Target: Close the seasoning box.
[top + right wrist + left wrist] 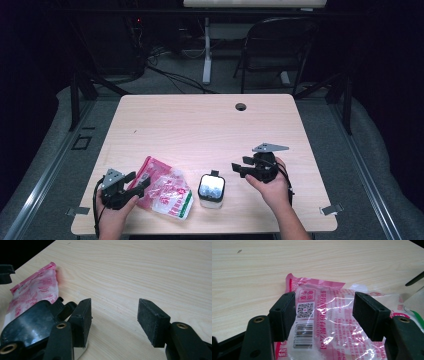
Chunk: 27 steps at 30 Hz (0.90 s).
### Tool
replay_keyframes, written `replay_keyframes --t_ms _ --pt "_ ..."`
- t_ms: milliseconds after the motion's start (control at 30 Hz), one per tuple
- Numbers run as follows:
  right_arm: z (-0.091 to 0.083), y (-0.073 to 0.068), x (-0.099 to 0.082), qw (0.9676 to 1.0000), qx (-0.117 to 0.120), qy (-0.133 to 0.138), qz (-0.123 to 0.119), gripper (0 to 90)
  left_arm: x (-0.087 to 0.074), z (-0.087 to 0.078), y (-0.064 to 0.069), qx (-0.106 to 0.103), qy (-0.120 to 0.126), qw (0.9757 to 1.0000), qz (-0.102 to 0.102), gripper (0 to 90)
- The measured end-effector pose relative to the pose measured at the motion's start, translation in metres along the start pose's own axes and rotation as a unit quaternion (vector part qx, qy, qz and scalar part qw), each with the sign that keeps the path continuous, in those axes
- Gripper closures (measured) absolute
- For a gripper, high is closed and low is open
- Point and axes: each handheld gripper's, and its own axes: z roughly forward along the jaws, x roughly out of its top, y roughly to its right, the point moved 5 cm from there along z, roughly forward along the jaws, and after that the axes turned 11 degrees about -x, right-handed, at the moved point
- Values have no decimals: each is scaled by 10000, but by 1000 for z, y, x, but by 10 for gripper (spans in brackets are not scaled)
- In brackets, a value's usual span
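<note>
A pink and clear plastic packet (167, 192) with a barcode and red print lies flat near the table's front left. My left gripper (138, 182) hovers over its left end. In the left gripper view the packet (329, 322) shows between and beneath the wide-apart jaws, and the left gripper (324, 315) is open. A small white box with a black lid (211, 190) stands just right of the packet. My right gripper (241, 165) is open, right of the box and pointing left. In the right gripper view the right gripper (114, 318) holds nothing, and the box's black lid (27, 325) sits at lower left.
The pale wooden table (200, 125) has a round cable hole (241, 106) near its far edge. A folding chair (277, 45) and a desk leg (206, 50) stand beyond it. The packet's far end (35, 290) lies beyond the lid.
</note>
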Motion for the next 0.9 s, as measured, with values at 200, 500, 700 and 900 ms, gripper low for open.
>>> replay_keyframes --t_ms 200,500,700,900 --pt "4 5 -3 9999 -115 -50 28 448 -1 0 -7 67 5 9999 -116 353" --pt "10 9 -10 9997 -169 -180 85 448 -4 3 -12 133 -81 9998 -143 353" --pt "13 10 -12 9995 -160 -244 102 448 -4 3 -15 171 -89 9997 -178 355" --pt "14 10 -12 9994 -151 -273 115 444 -2 0 -18 259 -43 9995 -195 354"
